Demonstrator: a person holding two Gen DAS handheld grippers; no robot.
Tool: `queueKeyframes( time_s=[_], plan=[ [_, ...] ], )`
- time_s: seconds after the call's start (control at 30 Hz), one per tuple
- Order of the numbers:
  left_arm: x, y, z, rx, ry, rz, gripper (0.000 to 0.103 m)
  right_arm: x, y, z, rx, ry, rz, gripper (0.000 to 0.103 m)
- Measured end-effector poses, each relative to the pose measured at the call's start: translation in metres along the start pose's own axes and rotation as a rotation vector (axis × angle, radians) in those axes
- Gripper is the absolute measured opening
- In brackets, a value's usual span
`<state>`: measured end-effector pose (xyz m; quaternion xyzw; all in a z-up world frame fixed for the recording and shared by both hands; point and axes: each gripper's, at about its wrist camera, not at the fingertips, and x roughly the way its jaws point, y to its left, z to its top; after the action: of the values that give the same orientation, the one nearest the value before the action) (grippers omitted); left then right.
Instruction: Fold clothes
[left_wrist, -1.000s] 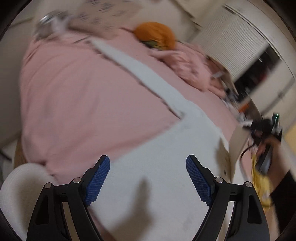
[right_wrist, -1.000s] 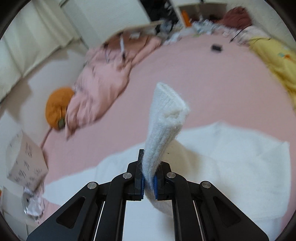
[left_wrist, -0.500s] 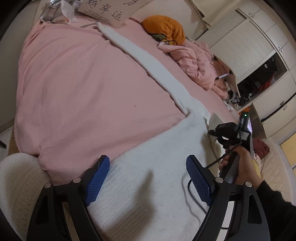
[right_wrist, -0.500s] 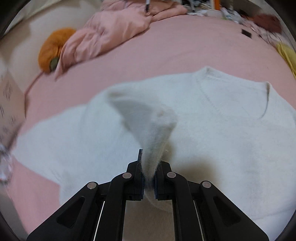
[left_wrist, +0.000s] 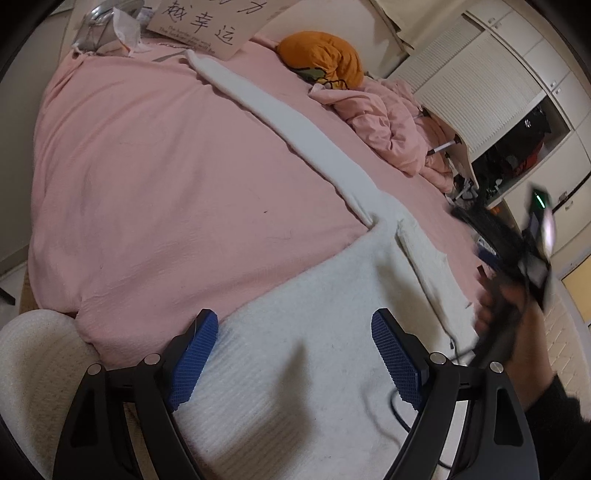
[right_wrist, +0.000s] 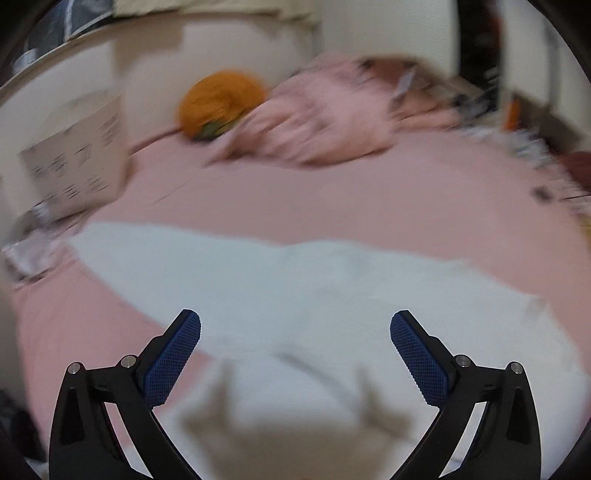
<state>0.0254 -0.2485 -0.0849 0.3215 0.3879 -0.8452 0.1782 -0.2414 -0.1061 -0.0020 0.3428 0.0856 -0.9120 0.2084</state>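
A white knit sweater (left_wrist: 314, 332) lies flat on the pink bed (left_wrist: 147, 184). One long sleeve (left_wrist: 295, 125) stretches away toward the far corner. Another sleeve (left_wrist: 428, 258) lies folded over the sweater's body. My left gripper (left_wrist: 293, 354) is open and empty, just above the sweater's near hem. My right gripper (right_wrist: 295, 354) is open and empty above the sweater (right_wrist: 295, 295); its view is blurred. The right gripper also shows blurred in the left wrist view (left_wrist: 517, 258), held by a hand at the right.
An orange cushion (left_wrist: 321, 59) and a crumpled pink blanket (left_wrist: 391, 125) lie at the bed's far side. A cardboard box with writing (left_wrist: 210, 26) stands at the far corner. A white round object (left_wrist: 33, 369) sits at the near left. Wardrobes (left_wrist: 498, 92) stand beyond.
My right gripper opened and let go of the sleeve, which now lies folded over the sweater's body. The right gripper has pulled back and up. My left gripper stayed open in place.
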Motion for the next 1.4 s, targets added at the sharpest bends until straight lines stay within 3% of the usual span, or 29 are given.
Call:
queueKeyframes(
  time_s=[0.07, 0.17, 0.3, 0.33, 0.37, 0.4, 0.47, 0.5, 0.6, 0.67, 0.73, 0.8, 0.83, 0.9, 0.93, 0.97, 1.0, 1.07, 1.13, 1.17, 1.27, 1.4],
  plan=[
    [0.001, -0.003, -0.001, 0.016, 0.002, 0.008, 0.084, -0.011, -0.050, -0.016, 0.065, 0.007, -0.112, 0.102],
    [0.001, -0.007, -0.003, 0.041, -0.001, 0.017, 0.084, -0.014, -0.126, -0.049, 0.153, 0.109, -0.271, 0.093],
    [0.002, -0.012, -0.005, 0.075, 0.000, 0.038, 0.084, -0.009, -0.217, -0.103, 0.335, 0.259, -0.318, 0.090],
    [0.002, -0.013, -0.006, 0.079, -0.001, 0.042, 0.084, -0.012, -0.235, -0.117, 0.370, 0.295, -0.329, 0.085],
    [0.002, -0.014, -0.006, 0.084, -0.003, 0.049, 0.084, -0.020, -0.252, -0.131, 0.416, 0.295, -0.328, 0.076],
    [0.002, -0.015, -0.007, 0.091, -0.004, 0.056, 0.084, -0.031, -0.262, -0.136, 0.438, 0.260, -0.320, 0.074],
    [0.003, -0.018, -0.008, 0.114, -0.004, 0.075, 0.084, -0.056, -0.275, -0.140, 0.460, 0.236, -0.477, 0.074],
    [0.004, -0.019, -0.009, 0.124, -0.005, 0.080, 0.084, -0.069, -0.280, -0.141, 0.492, 0.196, -0.508, 0.074],
    [0.006, -0.026, -0.012, 0.165, 0.000, 0.091, 0.084, -0.072, -0.279, -0.137, 0.472, 0.178, -0.408, 0.074],
    [0.007, -0.030, -0.013, 0.187, 0.003, 0.097, 0.084, -0.055, -0.272, -0.139, 0.409, 0.238, -0.403, 0.074],
    [0.006, -0.030, -0.013, 0.191, 0.001, 0.098, 0.084, -0.048, -0.282, -0.160, 0.464, 0.311, -0.423, 0.074],
    [0.006, -0.029, -0.013, 0.190, 0.002, 0.095, 0.084, -0.063, -0.291, -0.163, 0.590, 0.267, -0.461, 0.074],
    [0.005, -0.030, -0.013, 0.191, 0.001, 0.097, 0.084, -0.074, -0.283, -0.161, 0.571, 0.217, -0.502, 0.074],
    [0.006, -0.031, -0.013, 0.200, 0.002, 0.101, 0.084, -0.081, -0.266, -0.156, 0.497, 0.152, -0.441, 0.074],
    [0.006, -0.032, -0.013, 0.210, 0.005, 0.100, 0.084, -0.077, -0.260, -0.156, 0.463, 0.176, -0.401, 0.073],
    [0.006, -0.034, -0.014, 0.220, 0.008, 0.097, 0.084, -0.064, -0.257, -0.159, 0.424, 0.263, -0.392, 0.073],
    [0.006, -0.036, -0.014, 0.228, 0.011, 0.092, 0.084, -0.059, -0.257, -0.163, 0.415, 0.309, -0.412, 0.073],
    [0.006, -0.043, -0.015, 0.252, 0.025, 0.078, 0.084, -0.073, -0.259, -0.160, 0.465, 0.307, -0.488, 0.073],
    [0.003, -0.050, -0.017, 0.282, 0.040, 0.063, 0.084, -0.095, -0.237, -0.150, 0.384, 0.306, -0.644, 0.073],
    [0.002, -0.055, -0.018, 0.298, 0.047, 0.057, 0.084, -0.106, -0.223, -0.146, 0.346, 0.297, -0.658, 0.073],
    [-0.007, -0.079, -0.027, 0.392, 0.090, 0.026, 0.084, -0.145, -0.182, -0.136, 0.300, 0.269, -0.548, 0.073],
    [-0.021, -0.114, -0.050, 0.582, 0.196, 0.010, 0.084, -0.198, -0.146, -0.145, 0.328, 0.263, -0.435, 0.073]
  ],
)
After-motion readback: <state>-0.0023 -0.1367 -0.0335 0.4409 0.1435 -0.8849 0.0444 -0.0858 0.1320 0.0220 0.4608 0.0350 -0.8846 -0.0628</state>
